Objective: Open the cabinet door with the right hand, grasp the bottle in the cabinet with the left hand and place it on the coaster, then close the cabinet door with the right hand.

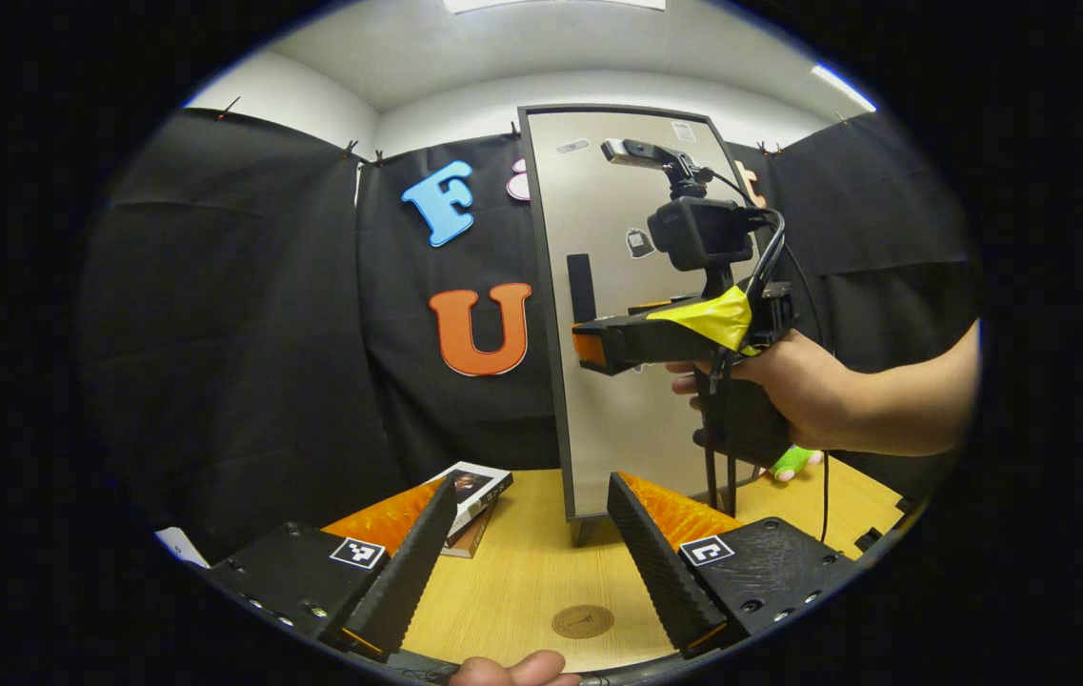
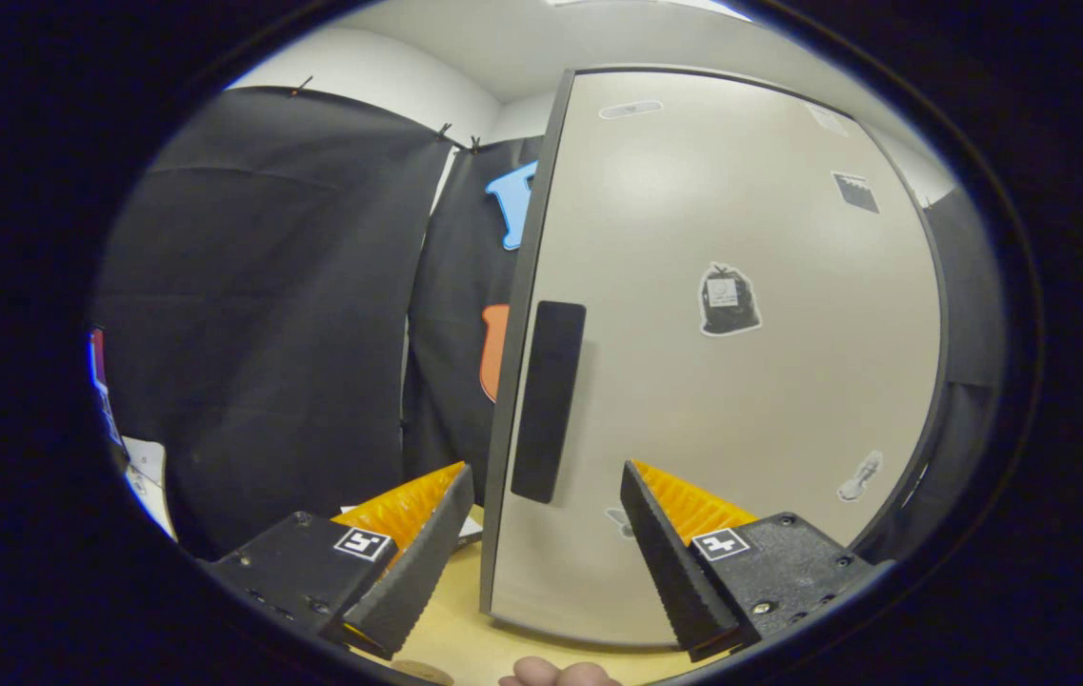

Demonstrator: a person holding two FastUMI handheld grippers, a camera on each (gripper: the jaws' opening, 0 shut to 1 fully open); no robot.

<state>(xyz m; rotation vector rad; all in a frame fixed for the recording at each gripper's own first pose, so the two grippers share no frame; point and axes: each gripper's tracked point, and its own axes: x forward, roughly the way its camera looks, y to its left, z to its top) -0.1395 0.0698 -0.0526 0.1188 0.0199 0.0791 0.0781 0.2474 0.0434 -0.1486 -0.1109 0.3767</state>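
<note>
The right gripper (image 2: 546, 572), fingers spread and empty, lines up centre frame with the door (image 2: 722, 362) handle (image 2: 549, 400) to pull it. The left gripper (image 1: 531, 562) waits released over the coaster (image 1: 583, 621), lower centre. Bottle hidden behind the door.

place: recording booth – black cloth walls (image 1: 246, 314) | wooden table (image 1: 522, 572) | lone cabinet (image 2: 722, 362)

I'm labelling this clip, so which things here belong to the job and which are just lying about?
Job: cabinet door, its handle, coaster, right gripper, left gripper.
Lying about: books, green toy.
</note>
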